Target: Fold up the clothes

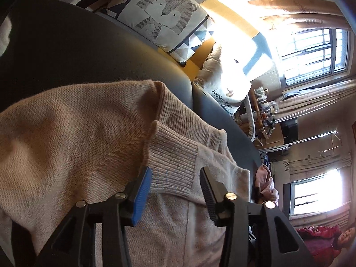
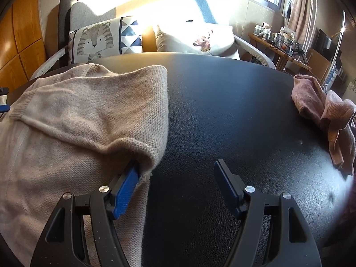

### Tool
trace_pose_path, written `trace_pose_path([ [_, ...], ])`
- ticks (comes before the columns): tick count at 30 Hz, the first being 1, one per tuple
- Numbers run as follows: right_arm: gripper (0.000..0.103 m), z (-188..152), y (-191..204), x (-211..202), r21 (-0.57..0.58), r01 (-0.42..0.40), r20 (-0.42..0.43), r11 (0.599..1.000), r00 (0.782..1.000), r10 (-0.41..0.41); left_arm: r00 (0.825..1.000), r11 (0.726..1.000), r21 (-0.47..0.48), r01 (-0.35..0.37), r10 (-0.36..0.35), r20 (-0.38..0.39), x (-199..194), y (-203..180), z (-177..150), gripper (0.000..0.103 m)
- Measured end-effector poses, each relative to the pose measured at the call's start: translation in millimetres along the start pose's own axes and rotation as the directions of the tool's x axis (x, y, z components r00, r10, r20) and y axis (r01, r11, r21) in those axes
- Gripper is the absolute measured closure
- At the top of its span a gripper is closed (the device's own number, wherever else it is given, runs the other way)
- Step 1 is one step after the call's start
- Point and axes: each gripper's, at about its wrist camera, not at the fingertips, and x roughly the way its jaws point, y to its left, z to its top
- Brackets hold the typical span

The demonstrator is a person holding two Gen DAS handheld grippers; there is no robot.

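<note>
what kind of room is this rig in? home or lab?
Looks like a home living room, not a lab. A sofa holds a tiger-print cushion and a deer-print cushion, with curtains at barred windows and a cluttered side table. The beige sweater lies on a black leather-look table.

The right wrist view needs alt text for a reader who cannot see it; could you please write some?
An open right gripper hovers over a black table, its left finger at the folded edge of a beige sweater, with only table between the fingers. A pink garment lies crumpled at the table's right edge, with sunlit cushions behind.
</note>
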Motion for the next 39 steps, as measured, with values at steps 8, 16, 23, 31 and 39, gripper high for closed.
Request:
trace_pose_path([
  [8, 0.031, -1.9, -1.7, 0.3, 0.013, -0.009, -0.002, 1.000, 1.000, 0.009, 0.997, 0.998, -0.041, -0.051, 0.049, -0.053, 26.0, 16.5, -1.9, 0.042],
  [16, 0.031, 1.2, 0.2, 0.5, 0.008, 0.001, 0.000, 1.000, 1.000, -0.001, 0.996, 0.998, -0.049, 0.048, -0.052, -0.074, 34.9, 12.9, -3.6, 0.074],
  [23, 0.031, 1.5, -1.9, -0.3, 0.011, 0.008, 0.009, 1.000, 1.000, -0.008, 0.997, 0.997, 0.001, 0.071, -0.071, -0.023, 13.9, 0.2, -6.1, 0.096],
  [31, 0.031, 1.6, -2.8, 1.4, 0.011, 0.015, 0.000, 1.000, 1.000, -0.015, 1.000, 1.000, 0.004, 0.002, -0.002, 0.023, -14.4, 12.8, -16.2, 0.096],
  [39, 0.031, 3.6, -2.2, -2.8, -0.006, 0.029, -0.010, 1.000, 1.000, -0.029, 1.000, 0.999, -0.047, -0.022, 0.021, -0.019, -8.3, 48.2, -42.0, 0.098],
])
